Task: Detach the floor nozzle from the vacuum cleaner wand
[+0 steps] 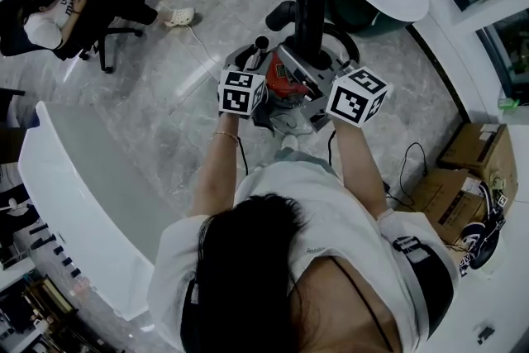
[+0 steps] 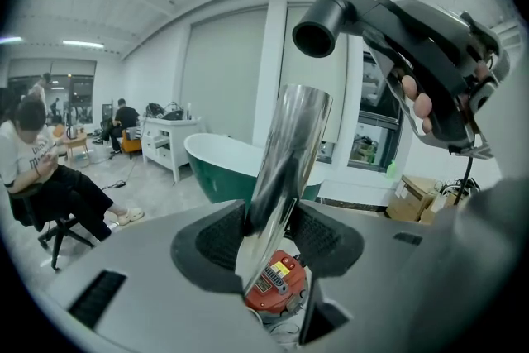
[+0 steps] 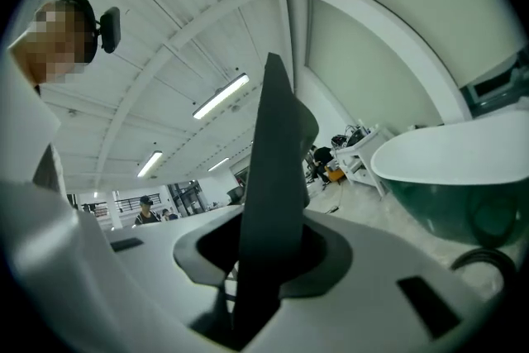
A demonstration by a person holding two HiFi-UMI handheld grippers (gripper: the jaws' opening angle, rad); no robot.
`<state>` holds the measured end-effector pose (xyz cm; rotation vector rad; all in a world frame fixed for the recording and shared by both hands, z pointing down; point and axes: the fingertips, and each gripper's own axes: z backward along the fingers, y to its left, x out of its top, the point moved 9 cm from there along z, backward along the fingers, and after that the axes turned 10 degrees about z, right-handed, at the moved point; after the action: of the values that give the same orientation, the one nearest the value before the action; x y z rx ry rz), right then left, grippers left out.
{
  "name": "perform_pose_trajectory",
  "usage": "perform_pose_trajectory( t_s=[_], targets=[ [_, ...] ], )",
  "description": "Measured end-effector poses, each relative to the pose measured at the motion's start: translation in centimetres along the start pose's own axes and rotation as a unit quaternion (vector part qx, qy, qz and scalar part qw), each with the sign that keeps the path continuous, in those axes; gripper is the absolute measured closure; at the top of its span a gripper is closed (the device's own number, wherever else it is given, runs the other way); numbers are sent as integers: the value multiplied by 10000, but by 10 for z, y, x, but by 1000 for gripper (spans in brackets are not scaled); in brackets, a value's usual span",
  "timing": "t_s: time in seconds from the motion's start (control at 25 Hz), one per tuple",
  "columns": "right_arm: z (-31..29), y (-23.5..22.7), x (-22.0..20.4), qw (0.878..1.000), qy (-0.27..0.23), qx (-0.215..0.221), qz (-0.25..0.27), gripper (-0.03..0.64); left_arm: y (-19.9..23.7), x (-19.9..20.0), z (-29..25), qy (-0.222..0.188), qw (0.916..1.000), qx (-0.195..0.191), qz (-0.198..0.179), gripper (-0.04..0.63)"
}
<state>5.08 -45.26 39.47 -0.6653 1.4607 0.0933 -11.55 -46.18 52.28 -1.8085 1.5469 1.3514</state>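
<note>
Bystander sits on a wheeled chair at far left of the grey marble floor. At centre, a person in a white shirt works 2 hand-held grippers over a red vacuum cleaner body. The left tongs are closed on the chrome wand, their ribbed pads pressing it from both sides. The wand rises tilted out of the tongs, with the red body on the floor directly beneath. Just to the right, the right tongs grip a black tube that stands up toward the head camera. In the left gripper view, a round black open end shows just above the wand's top end, with a gap between the 2. No view settles whether this tube belongs to the floor nozzle. A green bathtub with a white rim stands behind, and 2 cardboard boxes sit at far right.
</note>
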Motion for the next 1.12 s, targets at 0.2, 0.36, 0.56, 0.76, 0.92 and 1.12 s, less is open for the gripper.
perform_pose_trajectory(
  t_s=[0.2,0.36,0.56,0.76,0.92,1.12],
  targets=[
    [1,2,-2,10000,56,-28,38,491,-1,-1,0,-8,10000,-15,4,425],
    [2,3,-7,9999,90,-69,-43,491,-3,-1,-1,-23,10000,-52,-1,423],
    [0,3,-5,9999,27,-111,-97,491,0,0,1,-20,10000,-34,10,423],
    [3,5,-6,9998,81,-166,20,491,-6,-4,3,47,10000,-53,-65,423],
    [5,6,-9,9997,151,-177,51,491,-6,-9,4,49,10000,-48,-1,415],
    [9,6,-11,9997,159,-182,57,491,-8,-9,9,-78,9999,-72,41,356]
  ],
)
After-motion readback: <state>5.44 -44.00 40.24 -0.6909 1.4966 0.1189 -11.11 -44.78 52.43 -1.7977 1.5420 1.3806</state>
